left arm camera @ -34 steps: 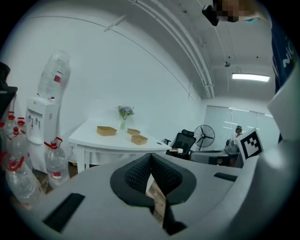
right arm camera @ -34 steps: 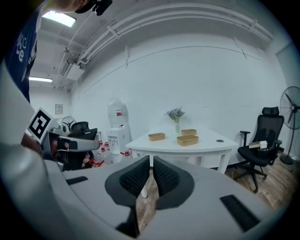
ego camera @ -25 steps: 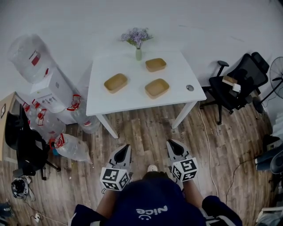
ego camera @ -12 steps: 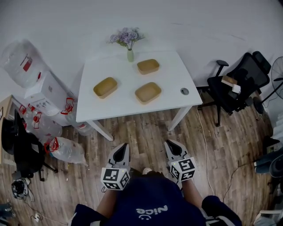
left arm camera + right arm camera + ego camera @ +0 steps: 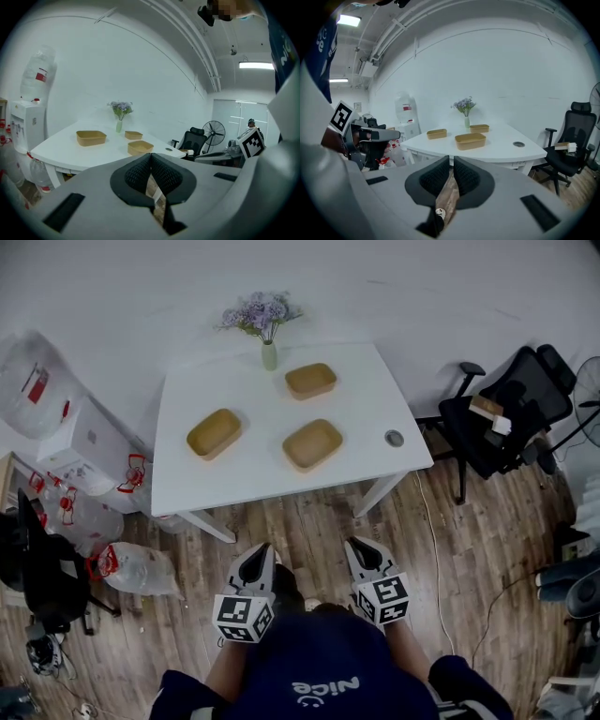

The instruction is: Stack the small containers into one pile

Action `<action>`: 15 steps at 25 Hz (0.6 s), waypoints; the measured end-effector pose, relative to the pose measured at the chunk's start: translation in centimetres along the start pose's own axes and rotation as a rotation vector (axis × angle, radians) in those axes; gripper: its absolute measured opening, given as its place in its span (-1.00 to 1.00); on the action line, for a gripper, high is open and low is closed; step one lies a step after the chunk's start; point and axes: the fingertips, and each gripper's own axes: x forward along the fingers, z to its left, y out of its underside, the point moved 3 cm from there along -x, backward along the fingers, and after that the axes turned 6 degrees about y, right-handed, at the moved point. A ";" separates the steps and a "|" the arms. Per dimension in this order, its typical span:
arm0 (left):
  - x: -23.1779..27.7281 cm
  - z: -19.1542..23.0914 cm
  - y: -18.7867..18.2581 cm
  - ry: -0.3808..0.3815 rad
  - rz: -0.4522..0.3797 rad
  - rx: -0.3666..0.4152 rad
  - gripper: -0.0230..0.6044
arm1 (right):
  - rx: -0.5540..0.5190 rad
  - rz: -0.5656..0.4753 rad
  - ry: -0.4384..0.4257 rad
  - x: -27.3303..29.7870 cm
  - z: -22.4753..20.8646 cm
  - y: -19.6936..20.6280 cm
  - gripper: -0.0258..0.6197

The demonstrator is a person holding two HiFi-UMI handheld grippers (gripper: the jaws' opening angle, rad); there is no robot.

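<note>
Three shallow tan containers lie apart on the white table (image 5: pixel 366 399): one at the left (image 5: pixel 214 433), one near the front middle (image 5: pixel 312 444), one at the back (image 5: pixel 310 381). The same containers show in the left gripper view at left (image 5: pixel 91 137), front (image 5: pixel 140 147) and back (image 5: pixel 133 135), and in the right gripper view at left (image 5: pixel 436 133), front (image 5: pixel 470 140) and back (image 5: pixel 479 128). My left gripper (image 5: pixel 260 561) and right gripper (image 5: pixel 358 551) hang close to my body over the wooden floor, well short of the table. Both are shut with nothing held.
A small vase of purple flowers (image 5: pixel 265 326) stands at the table's back edge, and a round grommet (image 5: pixel 395 438) sits near its right corner. A black office chair (image 5: pixel 497 413) is to the right. A water dispenser (image 5: pixel 89 442) and water bottles (image 5: pixel 131 570) crowd the left.
The view has shifted: the table and containers now sit lower and further left in the head view. Both grippers stay shut and low by my body.
</note>
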 end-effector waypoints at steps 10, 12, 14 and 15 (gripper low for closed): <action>10.2 7.7 -4.6 0.148 0.025 0.007 -0.86 | -0.010 -0.002 0.076 10.1 -2.7 -5.5 -0.74; 11.9 9.6 -5.6 0.172 0.029 0.012 -0.86 | -0.076 0.008 0.085 12.2 -2.5 -6.7 -0.74; 13.6 11.4 -6.7 0.192 0.031 0.015 -0.86 | -0.084 0.011 0.095 14.1 -2.6 -7.7 -0.74; 14.3 12.1 -7.1 0.205 0.034 0.016 -0.86 | -0.074 0.013 0.100 14.9 -2.6 -8.0 -0.74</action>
